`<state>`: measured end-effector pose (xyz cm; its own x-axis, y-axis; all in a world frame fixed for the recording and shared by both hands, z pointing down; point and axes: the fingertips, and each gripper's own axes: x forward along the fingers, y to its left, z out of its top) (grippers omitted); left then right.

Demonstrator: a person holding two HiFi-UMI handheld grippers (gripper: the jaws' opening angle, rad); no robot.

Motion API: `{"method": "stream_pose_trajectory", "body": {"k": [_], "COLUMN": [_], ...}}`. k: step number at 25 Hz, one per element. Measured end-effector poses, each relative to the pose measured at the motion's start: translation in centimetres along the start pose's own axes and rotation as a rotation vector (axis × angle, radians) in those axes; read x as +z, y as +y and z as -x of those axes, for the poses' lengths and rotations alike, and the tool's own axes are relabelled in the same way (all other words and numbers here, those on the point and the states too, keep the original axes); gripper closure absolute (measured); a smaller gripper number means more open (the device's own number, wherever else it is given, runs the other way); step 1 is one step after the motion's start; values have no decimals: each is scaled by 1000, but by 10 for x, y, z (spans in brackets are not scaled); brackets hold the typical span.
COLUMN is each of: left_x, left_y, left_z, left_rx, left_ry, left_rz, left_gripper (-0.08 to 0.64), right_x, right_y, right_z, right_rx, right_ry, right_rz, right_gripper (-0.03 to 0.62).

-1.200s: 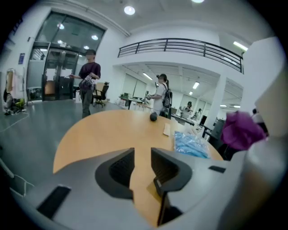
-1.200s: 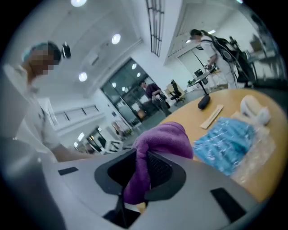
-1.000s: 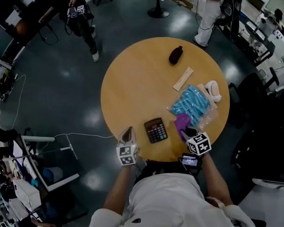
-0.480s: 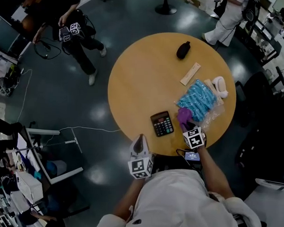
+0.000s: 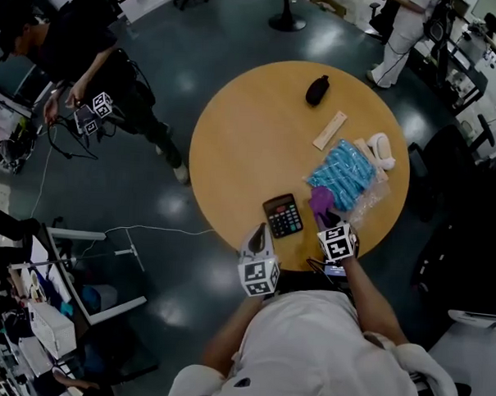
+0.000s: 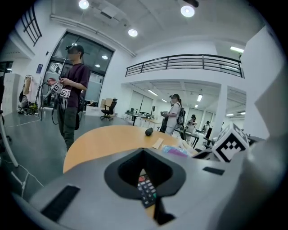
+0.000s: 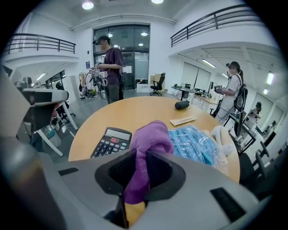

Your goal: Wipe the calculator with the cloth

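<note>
Cloth [image 7: 146,148] stayed pinched in our right tool [image 5: 324,218], calculator [image 5: 284,217] just left of it; our left tool [image 5: 259,234], shut and empty, had drawn near, so wiping seemed imminent.

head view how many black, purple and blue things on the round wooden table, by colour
black: 2, flat black calculator, black oval pouch
purple: 1, crumpled purple cloth
blue: 1, clear plastic bag of blue packets
total: 4

Brought left gripper [image 5: 260,230] rightward along the table's [image 5: 234,135] near edge, now close beside the calculator's [image 5: 283,217] near left corner.
</note>
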<state>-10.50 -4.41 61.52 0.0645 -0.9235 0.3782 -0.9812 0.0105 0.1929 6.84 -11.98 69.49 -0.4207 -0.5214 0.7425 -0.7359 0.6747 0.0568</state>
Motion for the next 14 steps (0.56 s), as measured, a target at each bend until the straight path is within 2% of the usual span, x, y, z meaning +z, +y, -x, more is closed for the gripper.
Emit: {"method": "stream_pose_trajectory", "body": {"k": [4, 6, 10, 14], "left_x": [-10, -16, -10, 5], "left_y": [-3, -5, -16, -28], "left_z": [-4, -7, -9, -10], "left_rx": [-4, -9, -30, -53], "left_ry": [44, 66, 55, 16], "left_rz": [11, 14, 1, -8], "left_gripper": [554, 554, 554, 554], "right_x": [8, 17, 60, 82], "right_y": [5, 8, 23, 40], "right_z": [9, 20, 60, 83], "right_rx": [-2, -13, -38, -47], "right_ry": [-35, -83, -295, -437], "right_rz": [-3, 16, 35, 23], "right_gripper": [522, 523, 522, 523]}}
